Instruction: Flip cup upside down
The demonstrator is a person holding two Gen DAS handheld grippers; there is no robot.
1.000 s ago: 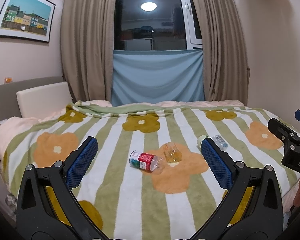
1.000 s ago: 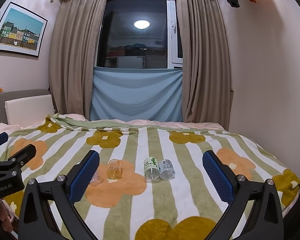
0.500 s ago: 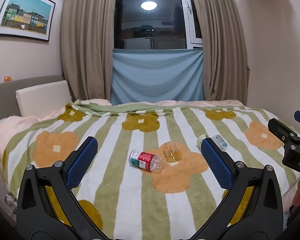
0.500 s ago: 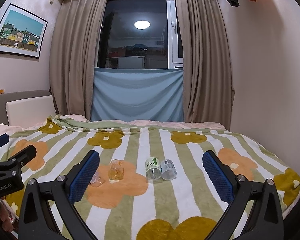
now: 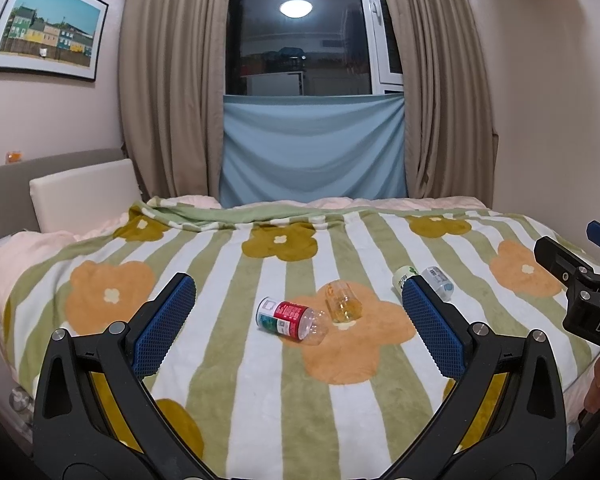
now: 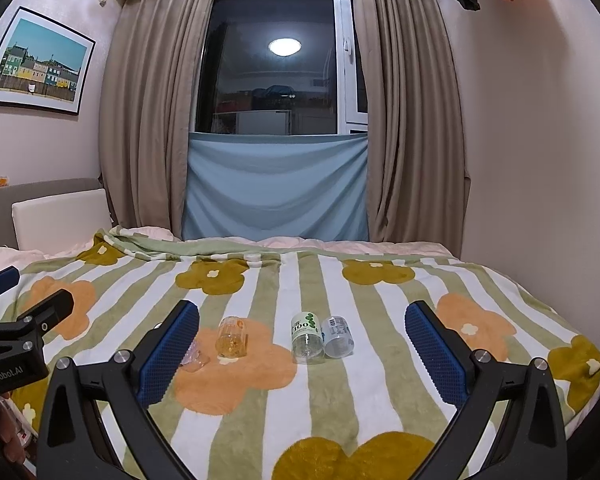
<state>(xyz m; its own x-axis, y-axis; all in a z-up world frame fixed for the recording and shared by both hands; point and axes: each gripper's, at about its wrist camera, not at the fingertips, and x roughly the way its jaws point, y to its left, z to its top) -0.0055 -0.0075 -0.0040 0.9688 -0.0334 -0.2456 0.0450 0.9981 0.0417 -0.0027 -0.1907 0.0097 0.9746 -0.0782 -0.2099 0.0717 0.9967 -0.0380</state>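
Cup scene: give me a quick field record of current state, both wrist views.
surface: bed with striped flower blanket
cup: clear amber-tinted cup, on an orange flower patch, not gripped; which end is up I cannot tell
left of cup: red-label bottle, lying on its side
right of cup: green-label bottle and grey-label bottle, lying side by side
left gripper: open, holding nothing, short of the cup
right gripper: open, holding nothing
task status: flip not started

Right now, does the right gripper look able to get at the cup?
Probably yes. The right gripper is open and empty. The cup stands free on the blanket, with a bottle off to its right, apart from it.
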